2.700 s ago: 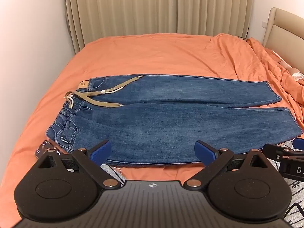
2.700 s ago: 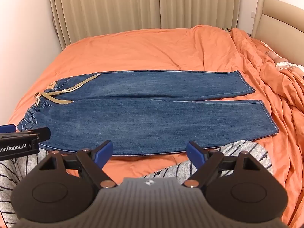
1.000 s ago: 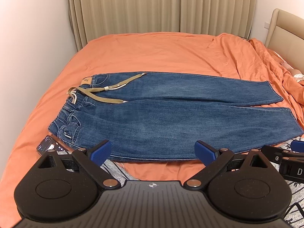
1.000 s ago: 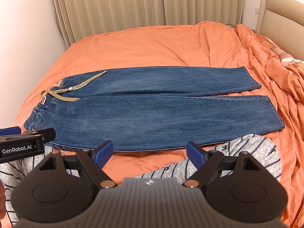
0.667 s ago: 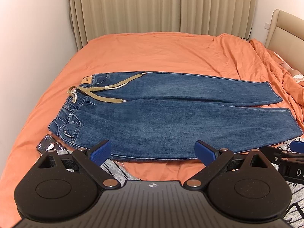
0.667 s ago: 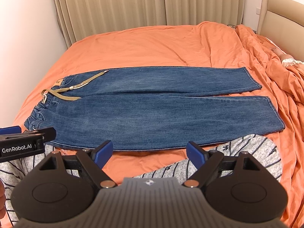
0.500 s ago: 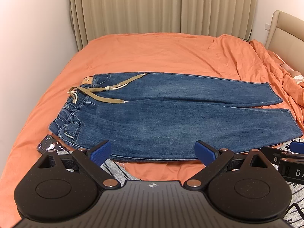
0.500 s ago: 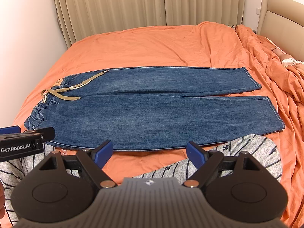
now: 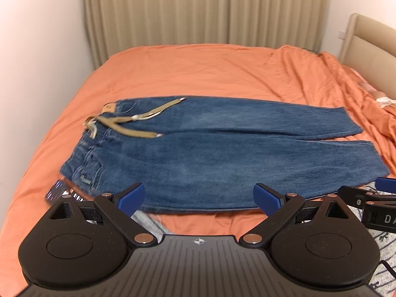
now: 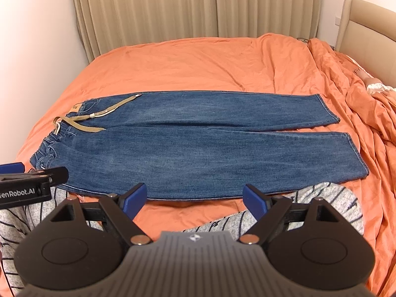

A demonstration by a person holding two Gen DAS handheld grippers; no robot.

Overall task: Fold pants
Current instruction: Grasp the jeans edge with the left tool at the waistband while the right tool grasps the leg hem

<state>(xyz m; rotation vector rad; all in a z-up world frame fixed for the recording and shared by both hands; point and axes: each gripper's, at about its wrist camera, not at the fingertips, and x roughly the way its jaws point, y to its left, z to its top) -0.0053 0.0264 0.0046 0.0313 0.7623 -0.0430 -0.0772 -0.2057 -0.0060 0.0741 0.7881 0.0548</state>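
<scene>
Blue jeans (image 9: 210,153) lie flat and unfolded across the orange bed (image 9: 198,74), waist at the left with a tan drawstring (image 9: 128,123), leg hems at the right. They also show in the right wrist view (image 10: 198,148). My left gripper (image 9: 199,195) is open and empty, held over the jeans' near edge. My right gripper (image 10: 194,196) is open and empty, also by the near edge. The right gripper shows at the right of the left wrist view (image 9: 371,198); the left gripper shows at the left of the right wrist view (image 10: 29,180).
A phone (image 9: 55,190) lies on the bed by the jeans' waist corner. The person's grey striped clothing (image 10: 321,205) is at the near edge. Rumpled orange bedding (image 10: 358,99) and a beige headboard (image 10: 366,29) are at the right. Curtains (image 10: 198,12) hang behind.
The left wrist view has shifted slightly and is blurred, with the jeans sitting a little lower and further right in it. The right gripper has barely moved. Both stay open.
</scene>
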